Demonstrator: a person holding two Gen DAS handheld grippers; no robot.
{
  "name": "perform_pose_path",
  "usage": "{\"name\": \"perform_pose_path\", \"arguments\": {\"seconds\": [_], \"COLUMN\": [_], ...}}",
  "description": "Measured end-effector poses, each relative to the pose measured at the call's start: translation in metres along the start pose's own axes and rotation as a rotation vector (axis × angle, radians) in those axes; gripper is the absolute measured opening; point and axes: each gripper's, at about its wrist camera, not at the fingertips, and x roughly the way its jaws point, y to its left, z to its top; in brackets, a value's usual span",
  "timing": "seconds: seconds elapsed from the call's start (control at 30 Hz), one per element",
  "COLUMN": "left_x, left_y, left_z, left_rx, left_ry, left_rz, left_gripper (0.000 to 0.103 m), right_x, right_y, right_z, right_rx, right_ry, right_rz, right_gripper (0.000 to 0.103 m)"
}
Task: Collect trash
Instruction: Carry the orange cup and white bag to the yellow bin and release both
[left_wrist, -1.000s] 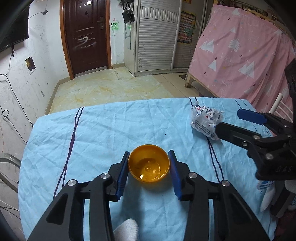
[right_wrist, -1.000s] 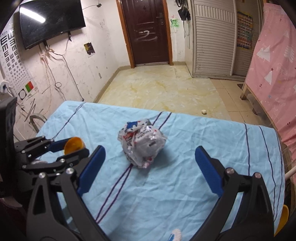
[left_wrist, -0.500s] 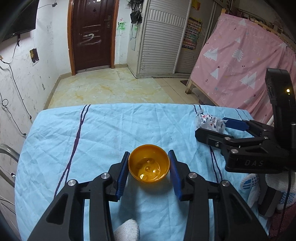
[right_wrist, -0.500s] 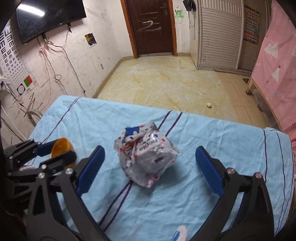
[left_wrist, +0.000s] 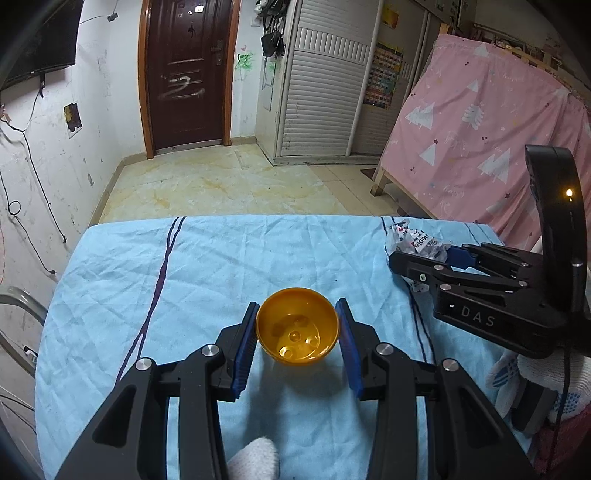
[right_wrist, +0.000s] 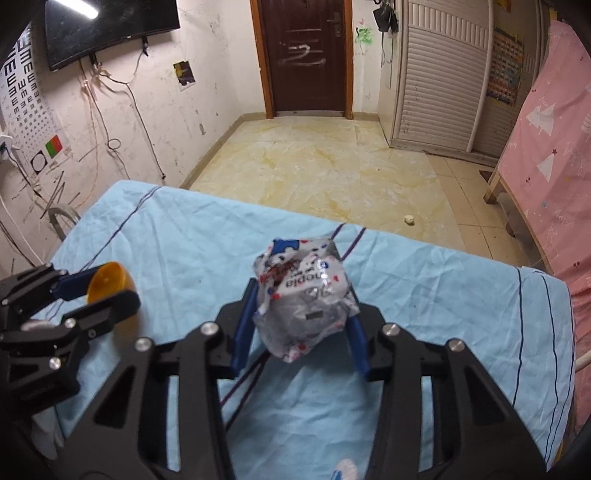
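Wrapper is clamped in your right gripper, just closed; crinkly film may slip. Left gripper clamps bowl.

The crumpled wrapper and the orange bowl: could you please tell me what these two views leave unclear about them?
- Crumpled wrapper, right wrist view: its underside and any contact with the blue cloth are hidden by the right tool, whose jaws have just closed on it.
- Orange bowl, left wrist view: its base is hidden by its own rim.
- Wrapper print: too creased to read fully.
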Motion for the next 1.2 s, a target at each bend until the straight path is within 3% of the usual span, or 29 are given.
{"name": "perform_pose_path", "arguments": {"seconds": [0.27, 0.5, 0.9, 1.2], "left_x": [-0.027, -0.047, -0.057, -0.055], "left_y": [-0.025, -0.072, -0.162, -0.238], "left_z": [-0.011, -0.02, -0.03, -0.034], "left_rx": [0.008, 0.069, 0.194, 0.293], "left_ry": [-0.027, -0.04, -0.034, -0.036], "left_rz": [-0.021, -0.045, -0.085, -0.163], "left_gripper": [0.032, 0.032, 0.032, 0.032], "right_x": [-0.049, -0.083, -0.147, -0.19], "right_y": [-0.014, -0.042, -0.123, -0.191], "right_z": [-0.016, -0.036, -0.094, -0.151], "right_rx": [0.072, 0.146, 0.333, 0.452], "right_ry": [-0.086, -0.132, -0.241, -0.291], "right_rz": [0.027, 0.003, -0.045, -0.153], "right_gripper": [0.042, 0.042, 0.043, 0.044]}}
